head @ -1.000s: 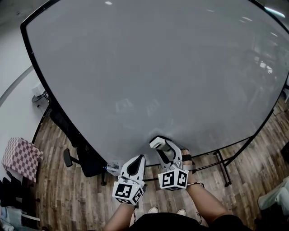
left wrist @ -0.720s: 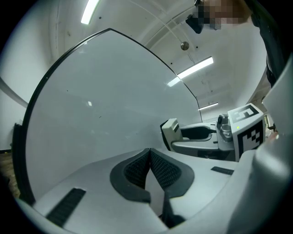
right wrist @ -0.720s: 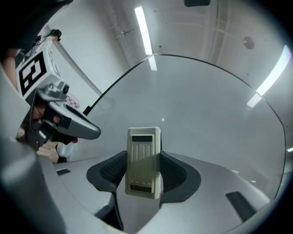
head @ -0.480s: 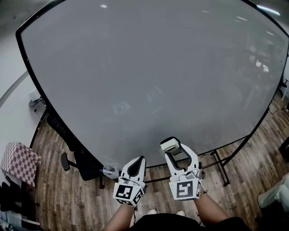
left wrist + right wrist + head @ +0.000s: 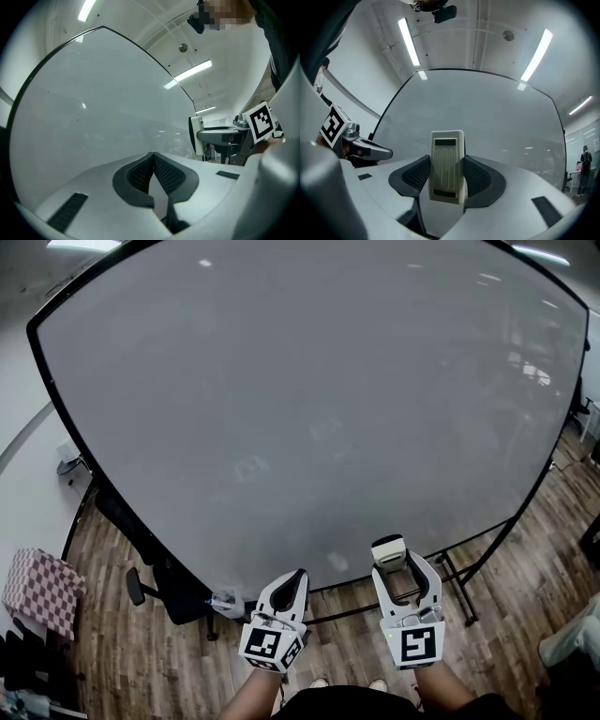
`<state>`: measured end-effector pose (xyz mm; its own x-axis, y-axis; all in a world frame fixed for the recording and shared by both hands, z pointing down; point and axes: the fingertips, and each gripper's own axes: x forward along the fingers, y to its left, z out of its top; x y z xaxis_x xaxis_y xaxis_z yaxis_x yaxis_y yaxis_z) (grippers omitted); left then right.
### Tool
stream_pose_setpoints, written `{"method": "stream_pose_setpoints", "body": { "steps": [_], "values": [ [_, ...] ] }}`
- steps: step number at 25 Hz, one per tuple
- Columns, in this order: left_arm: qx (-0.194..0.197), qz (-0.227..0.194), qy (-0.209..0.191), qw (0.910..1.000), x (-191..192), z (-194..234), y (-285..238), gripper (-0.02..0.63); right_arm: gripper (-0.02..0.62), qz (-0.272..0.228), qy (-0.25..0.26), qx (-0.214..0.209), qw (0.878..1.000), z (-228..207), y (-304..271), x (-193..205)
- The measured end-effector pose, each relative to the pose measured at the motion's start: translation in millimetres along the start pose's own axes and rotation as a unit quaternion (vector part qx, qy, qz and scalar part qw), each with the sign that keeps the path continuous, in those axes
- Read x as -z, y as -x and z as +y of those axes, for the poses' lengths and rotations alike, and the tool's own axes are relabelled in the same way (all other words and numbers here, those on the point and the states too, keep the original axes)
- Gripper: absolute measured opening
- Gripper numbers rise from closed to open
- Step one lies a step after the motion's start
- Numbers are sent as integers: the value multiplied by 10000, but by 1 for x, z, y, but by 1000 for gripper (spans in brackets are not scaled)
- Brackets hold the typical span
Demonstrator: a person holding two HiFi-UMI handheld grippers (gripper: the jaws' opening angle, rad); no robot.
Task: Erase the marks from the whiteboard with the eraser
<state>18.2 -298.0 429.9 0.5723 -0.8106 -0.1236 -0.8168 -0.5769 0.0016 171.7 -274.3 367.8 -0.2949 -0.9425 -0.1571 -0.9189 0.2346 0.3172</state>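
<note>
Cream plastic eraser [image 5: 447, 159] is clamped upright in the right claw [image 5: 447, 176], at the bottom edge of the large black-framed whiteboard [image 5: 300, 409]. Over the last second it has slid rightward along that bottom edge and dropped a little lower. No marks show anywhere on the board, so I judge the wiping is at or near its end. The left claw [image 5: 153, 161] hangs below the same edge, pads together on nothing. No container is in view.
</note>
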Motion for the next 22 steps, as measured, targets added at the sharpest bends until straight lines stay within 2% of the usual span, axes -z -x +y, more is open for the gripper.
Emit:
{"method": "stream_pose_setpoints", "body": {
  "steps": [11, 22],
  "values": [
    [208, 40, -28, 9998, 4, -17, -8, 18, 247, 426, -135, 428, 9981, -20, 23, 30],
    [282, 39, -47, 9996, 1, -25, -12, 18, 247, 223, -186, 414, 9987, -24, 21, 18]
  ]
}}
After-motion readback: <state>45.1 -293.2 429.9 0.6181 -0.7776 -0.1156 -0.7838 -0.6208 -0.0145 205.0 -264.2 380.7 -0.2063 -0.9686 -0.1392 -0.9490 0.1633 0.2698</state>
